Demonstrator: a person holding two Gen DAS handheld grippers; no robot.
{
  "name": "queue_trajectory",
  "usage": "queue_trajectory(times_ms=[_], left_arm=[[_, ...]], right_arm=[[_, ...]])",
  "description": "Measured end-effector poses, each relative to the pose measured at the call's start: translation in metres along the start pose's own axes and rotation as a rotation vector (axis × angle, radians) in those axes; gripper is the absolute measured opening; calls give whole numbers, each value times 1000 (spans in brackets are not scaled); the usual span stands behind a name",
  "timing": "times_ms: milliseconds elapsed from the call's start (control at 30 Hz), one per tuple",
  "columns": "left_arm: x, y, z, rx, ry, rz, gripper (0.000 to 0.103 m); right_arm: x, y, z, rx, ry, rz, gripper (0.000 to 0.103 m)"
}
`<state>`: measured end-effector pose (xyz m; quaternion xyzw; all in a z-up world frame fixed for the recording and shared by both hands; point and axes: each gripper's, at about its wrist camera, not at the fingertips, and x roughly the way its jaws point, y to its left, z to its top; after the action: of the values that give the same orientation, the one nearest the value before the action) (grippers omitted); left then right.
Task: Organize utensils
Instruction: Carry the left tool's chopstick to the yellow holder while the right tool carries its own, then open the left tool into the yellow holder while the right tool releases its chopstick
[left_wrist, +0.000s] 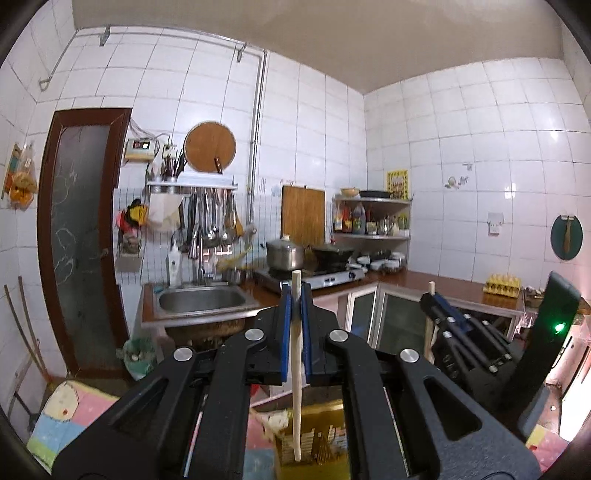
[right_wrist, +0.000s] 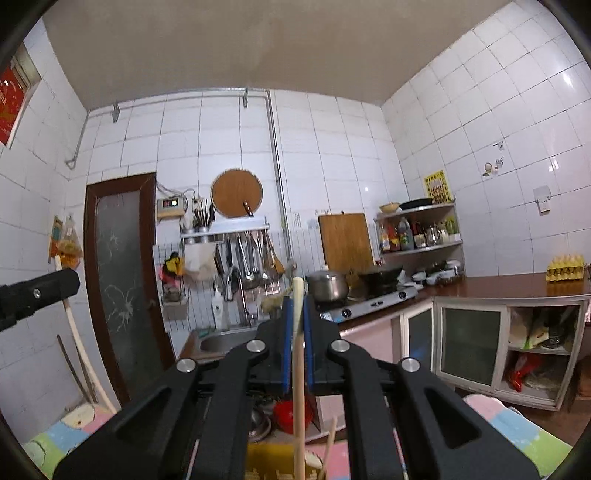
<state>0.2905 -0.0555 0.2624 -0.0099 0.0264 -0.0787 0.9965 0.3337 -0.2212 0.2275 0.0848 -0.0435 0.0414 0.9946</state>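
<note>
In a white-tiled kitchen, two handheld grippers each clamp a pale wooden stick upright. The left gripper (left_wrist: 295, 306) has its blue pads closed on a slim, round stick (left_wrist: 296, 387) whose lower end hangs over a yellow holder (left_wrist: 314, 439). The right gripper (right_wrist: 296, 314) is closed on a second stick (right_wrist: 298, 369), whose bottom is cut off by the frame edge. The yellow holder's contents are blurred and largely hidden behind the jaws. Both grippers point level toward the sink (left_wrist: 201, 300) and stove (right_wrist: 369, 304).
</note>
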Motion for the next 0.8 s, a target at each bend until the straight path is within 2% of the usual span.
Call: queue_trajectory(times_ms=[133,367,567,733,767,800], left_arm=[[25,-4,-7,-7,0,3,4],[76,-3,-56,-23,75,10,4],[98,7,-105,-28,158,25,4],[96,23,-122,-37,213,48,4],[93,27,-122,-43,217,54,6],[88,32,-120,-48,229,58,21]], right_arm=[[26,1,-5,-4,-26,-7,6],[59,1,-38,-11,-15,-6,6],[58,-6,-76,-28,58,-15,6],[46,-17,-88,-28,138,-9,7],[43,-20,-89,-32,156,-9,8],[38,-22,-88,-37,188,-18,20]])
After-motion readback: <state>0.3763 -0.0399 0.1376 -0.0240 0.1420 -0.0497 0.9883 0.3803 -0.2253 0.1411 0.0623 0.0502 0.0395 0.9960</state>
